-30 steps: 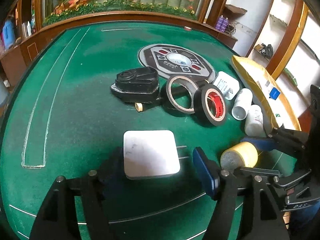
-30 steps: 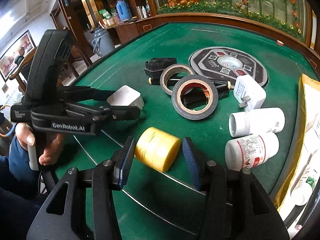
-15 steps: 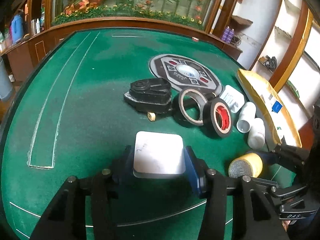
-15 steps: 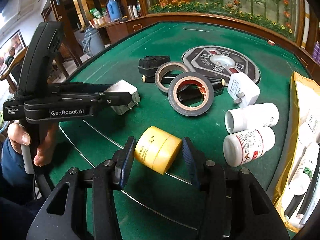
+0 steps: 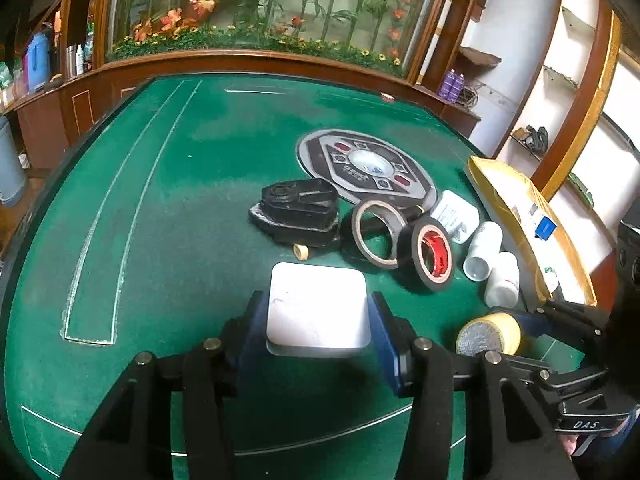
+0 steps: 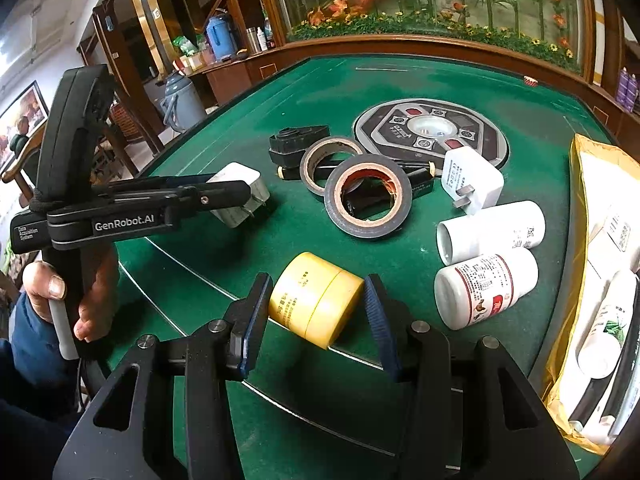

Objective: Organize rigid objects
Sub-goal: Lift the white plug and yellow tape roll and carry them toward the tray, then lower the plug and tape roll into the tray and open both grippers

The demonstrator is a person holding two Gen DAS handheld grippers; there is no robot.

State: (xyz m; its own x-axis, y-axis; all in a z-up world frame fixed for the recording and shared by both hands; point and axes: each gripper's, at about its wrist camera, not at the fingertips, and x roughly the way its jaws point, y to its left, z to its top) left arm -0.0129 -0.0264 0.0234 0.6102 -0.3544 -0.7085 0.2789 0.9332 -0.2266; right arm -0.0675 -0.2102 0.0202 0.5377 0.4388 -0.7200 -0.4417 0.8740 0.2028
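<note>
The white charger (image 5: 318, 312), a smooth rounded-square plastic block with metal prongs, sits near the front of the green felt counter (image 5: 168, 208), clamped between the blue pads of the left gripper (image 5: 318, 332) — its jaws have just been closing and now press on both sides of the block, where a second ago they stood wide apart around it. To its right, the yellow jar (image 6: 316, 300), a short glossy cylinder lying on its side, is held end to end by the right gripper (image 6: 316, 316); those jaws stand about half open, pads touching the jar's ends, little changed from before.

Farther out lie two tape rolls: a tan-cored one (image 6: 330, 164) and a black one with a red core (image 6: 368, 200), leaning on each other. A second white charger (image 6: 472, 180) lies right of them, prongs toward the near side. Two white plastic bottles (image 6: 486, 286) lie side by side on the right, one with a red-printed label. A black moulded plastic part (image 5: 298, 210) rests far left of the tapes, and a grey round panel (image 5: 366, 166) is set in the counter's middle. A yellow padded envelope (image 5: 524, 216) lies along the right edge. A hand (image 6: 72, 292) grips the left gripper's handle.
</note>
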